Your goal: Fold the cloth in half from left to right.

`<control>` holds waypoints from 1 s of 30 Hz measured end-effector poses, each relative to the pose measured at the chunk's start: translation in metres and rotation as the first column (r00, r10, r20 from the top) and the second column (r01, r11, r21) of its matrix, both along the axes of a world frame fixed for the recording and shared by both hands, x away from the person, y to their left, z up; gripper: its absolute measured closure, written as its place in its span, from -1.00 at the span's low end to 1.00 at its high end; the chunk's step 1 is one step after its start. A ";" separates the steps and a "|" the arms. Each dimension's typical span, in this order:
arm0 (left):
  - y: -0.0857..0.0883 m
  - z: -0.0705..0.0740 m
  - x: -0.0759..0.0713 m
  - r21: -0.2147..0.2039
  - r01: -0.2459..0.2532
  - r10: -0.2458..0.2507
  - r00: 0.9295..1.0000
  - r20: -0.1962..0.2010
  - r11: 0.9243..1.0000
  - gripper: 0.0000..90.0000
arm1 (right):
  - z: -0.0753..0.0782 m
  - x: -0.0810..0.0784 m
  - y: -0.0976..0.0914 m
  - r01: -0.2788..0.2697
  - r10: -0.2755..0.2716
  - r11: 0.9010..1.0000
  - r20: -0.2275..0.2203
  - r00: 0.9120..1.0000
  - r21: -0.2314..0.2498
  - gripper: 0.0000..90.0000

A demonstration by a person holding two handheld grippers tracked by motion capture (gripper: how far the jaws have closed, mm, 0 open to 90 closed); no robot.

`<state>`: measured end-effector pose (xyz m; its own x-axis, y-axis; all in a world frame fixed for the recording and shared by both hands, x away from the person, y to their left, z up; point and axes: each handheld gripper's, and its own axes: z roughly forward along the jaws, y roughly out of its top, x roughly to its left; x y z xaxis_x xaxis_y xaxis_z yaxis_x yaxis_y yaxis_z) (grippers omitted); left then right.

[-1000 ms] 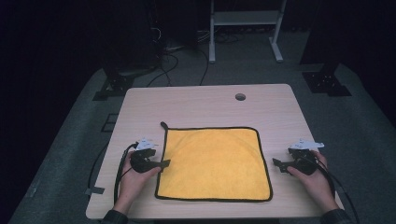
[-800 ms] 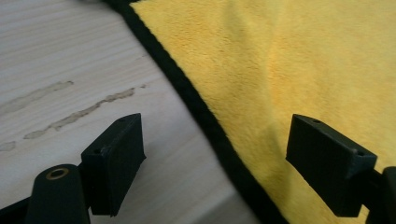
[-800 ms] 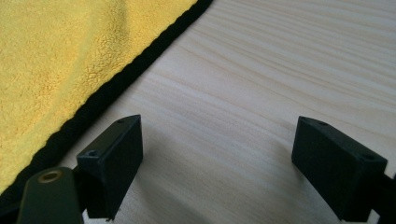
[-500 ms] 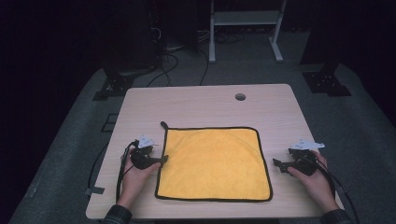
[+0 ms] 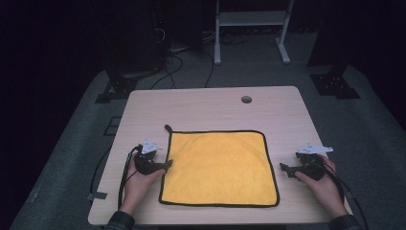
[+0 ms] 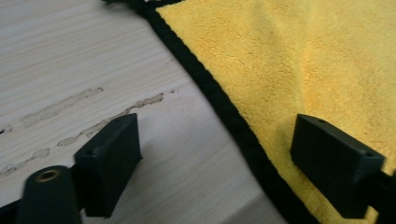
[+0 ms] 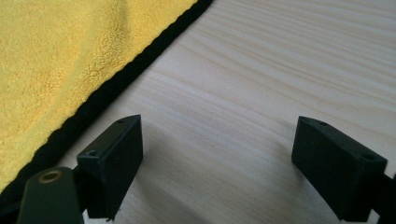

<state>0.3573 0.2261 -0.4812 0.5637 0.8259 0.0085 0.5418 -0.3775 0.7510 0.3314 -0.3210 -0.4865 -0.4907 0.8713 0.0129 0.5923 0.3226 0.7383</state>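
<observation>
Left gripper (image 5: pixel 165 164) has slid onto the yellow cloth's (image 5: pixel 220 167) edge, claws spread wide, closing slightly. Right gripper (image 5: pixel 285 168) waits, spread.

Straddles the black-trimmed edge of the yellow cloth (image 6: pixel 289 60) with the left gripper (image 6: pixel 229 154), one jaw over bare wooden table (image 6: pixel 70 51), the other over the cloth. Stands wide apart at the jaws, having just closed slightly, clamping nothing. Shows pale scuff streaks on the wood beside the hem.
</observation>
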 end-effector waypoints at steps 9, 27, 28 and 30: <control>-0.003 0.001 -0.006 -0.032 0.074 -0.073 0.997 0.019 0.997 0.27 | 0.000 0.000 0.000 -0.002 0.002 1.000 0.000 1.000 0.000 -0.65; -0.004 0.000 -0.002 -0.130 0.029 -0.035 0.999 -0.040 0.991 0.92 | 0.000 0.000 -0.001 -0.006 0.006 1.000 0.000 1.000 0.000 -0.65; -0.005 0.000 -0.002 -0.126 0.028 -0.033 0.999 -0.036 0.992 0.92 | 0.000 0.000 -0.001 -0.006 0.006 1.000 0.000 1.000 0.000 -0.65; -0.005 0.000 -0.002 -0.128 0.024 -0.029 0.999 -0.033 0.991 0.93 | 0.000 0.000 -0.001 -0.007 0.007 1.000 0.000 1.000 -0.001 -0.65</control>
<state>0.3549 0.2211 -0.4810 0.5835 0.8038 -0.1161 0.5596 -0.2944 0.7747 0.3312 -0.3218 -0.4865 -0.4969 0.8677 0.0125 0.5902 0.3274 0.7379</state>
